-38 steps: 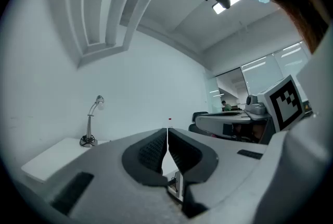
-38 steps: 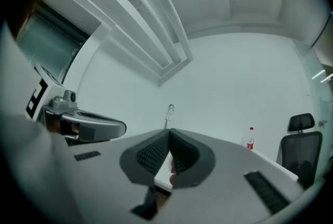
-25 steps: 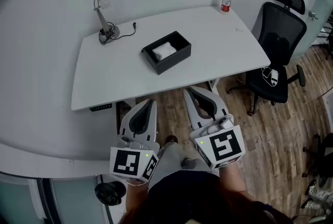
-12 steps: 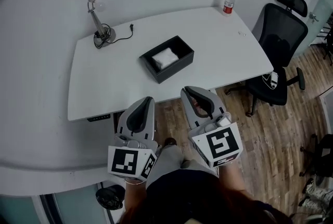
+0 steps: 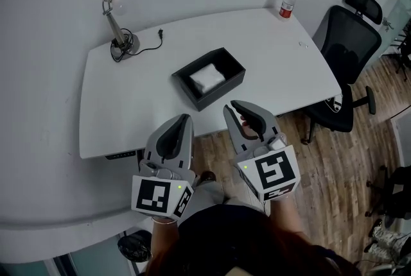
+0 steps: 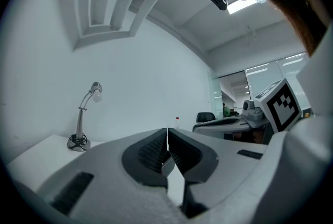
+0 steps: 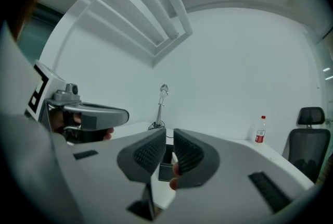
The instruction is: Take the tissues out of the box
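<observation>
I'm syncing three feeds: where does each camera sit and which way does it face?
Head view: on the person's head, steeply down at table, black box; left gripper, right gripper, lap show.
Left gripper view: on left gripper, along its shut jaws toward lamp; right gripper shows.
Right gripper view: on right gripper, along opening jaws, nothing gripped, toward black box; left gripper shows.
All three share the lamp.

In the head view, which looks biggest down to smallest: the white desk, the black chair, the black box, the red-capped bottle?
1. white desk
2. black chair
3. black box
4. bottle
</observation>
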Demonstrator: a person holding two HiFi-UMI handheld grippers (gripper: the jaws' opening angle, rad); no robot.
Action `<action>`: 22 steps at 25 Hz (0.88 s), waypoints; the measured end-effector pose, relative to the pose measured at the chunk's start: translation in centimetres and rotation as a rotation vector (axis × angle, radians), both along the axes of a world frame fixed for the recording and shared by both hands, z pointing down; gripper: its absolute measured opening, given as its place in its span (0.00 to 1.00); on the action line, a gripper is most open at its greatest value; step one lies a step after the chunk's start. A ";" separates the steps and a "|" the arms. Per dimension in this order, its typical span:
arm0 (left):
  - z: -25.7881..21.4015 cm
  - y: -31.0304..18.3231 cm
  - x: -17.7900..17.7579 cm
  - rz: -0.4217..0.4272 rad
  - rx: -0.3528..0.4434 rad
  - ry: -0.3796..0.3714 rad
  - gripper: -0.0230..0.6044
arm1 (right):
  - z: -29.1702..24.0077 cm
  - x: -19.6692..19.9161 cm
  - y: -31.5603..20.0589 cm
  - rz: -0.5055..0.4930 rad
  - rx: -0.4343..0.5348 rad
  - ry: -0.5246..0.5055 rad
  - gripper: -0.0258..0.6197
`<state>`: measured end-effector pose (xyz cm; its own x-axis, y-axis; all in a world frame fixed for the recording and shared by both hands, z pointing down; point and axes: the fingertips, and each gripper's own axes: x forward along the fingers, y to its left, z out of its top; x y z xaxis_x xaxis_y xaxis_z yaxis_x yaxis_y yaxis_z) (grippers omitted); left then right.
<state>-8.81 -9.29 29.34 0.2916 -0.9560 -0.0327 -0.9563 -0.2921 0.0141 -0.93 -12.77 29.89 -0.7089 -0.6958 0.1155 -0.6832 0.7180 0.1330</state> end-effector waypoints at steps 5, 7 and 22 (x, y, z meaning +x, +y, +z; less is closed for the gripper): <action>0.0 -2.2 -1.5 0.018 0.000 0.012 0.08 | 0.6 -1.3 -2.3 0.027 -0.013 0.034 0.14; 0.0 -3.1 -2.0 0.029 -0.001 0.017 0.08 | 1.0 -1.7 -3.2 0.037 -0.023 0.051 0.15; -0.2 -7.9 -4.7 0.132 0.000 0.028 0.08 | 2.4 -4.5 -7.4 0.087 -0.070 0.124 0.22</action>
<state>-13.49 -17.21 29.17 0.4141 -0.9092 -0.0427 -0.9086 -0.4157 0.0397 -5.46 -20.18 32.31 -0.6239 -0.7408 0.2488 -0.7245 0.6677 0.1712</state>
